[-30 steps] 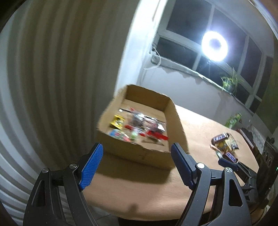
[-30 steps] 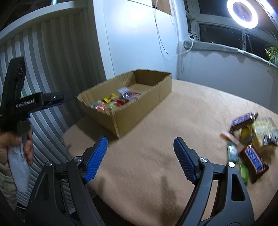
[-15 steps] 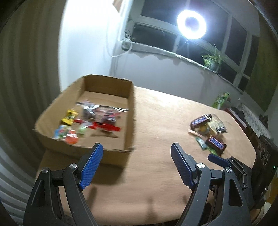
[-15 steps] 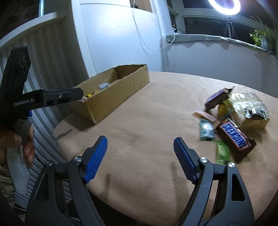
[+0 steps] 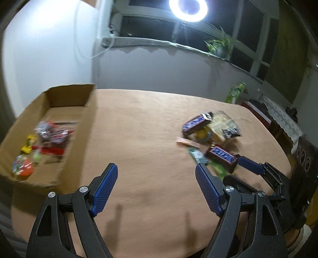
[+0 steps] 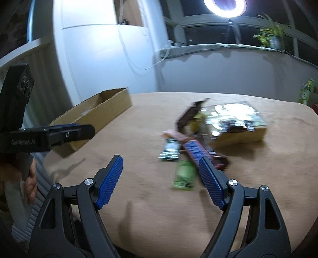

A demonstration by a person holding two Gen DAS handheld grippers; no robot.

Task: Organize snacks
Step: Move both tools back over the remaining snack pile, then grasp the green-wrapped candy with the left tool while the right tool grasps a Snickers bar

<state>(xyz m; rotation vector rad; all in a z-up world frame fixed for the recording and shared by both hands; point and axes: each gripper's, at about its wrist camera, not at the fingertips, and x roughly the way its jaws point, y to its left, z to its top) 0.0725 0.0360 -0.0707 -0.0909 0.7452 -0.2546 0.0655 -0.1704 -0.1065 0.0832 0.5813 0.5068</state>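
Hovering over a tan, felt-like surface (image 5: 143, 139), the left gripper (image 5: 156, 186) has its fingers (image 5: 104, 188) spread wide, ribbed blue pads gripping nothing. The right gripper (image 6: 161, 178) is spread the same way and just as empty, its right finger (image 6: 210, 182) overlapping the near edge of the snack pile (image 6: 200, 135).

A shallow cardboard box (image 5: 87, 123), matte and rough-edged, sits at the left of the surface; inside lie small crinkly packets (image 5: 49, 135) in red, yellow and green (blurred, so no labels can be read). The loose pile lies well apart from it, to the right: a brown bar (image 5: 221, 154) with blue lettering, a second dark bar (image 5: 195, 123), a glossy foil bag (image 6: 234, 119), a small green packet (image 6: 183, 175) and a flat teal one (image 6: 170, 147). They overlap and touch one another.

From the right wrist view, the left gripper's black body (image 6: 47, 137) crosses in front of the box, hiding its near corner. Behind the surface are a ring light (image 5: 187, 9), a dark window and a potted plant (image 5: 219, 44) on the sill.
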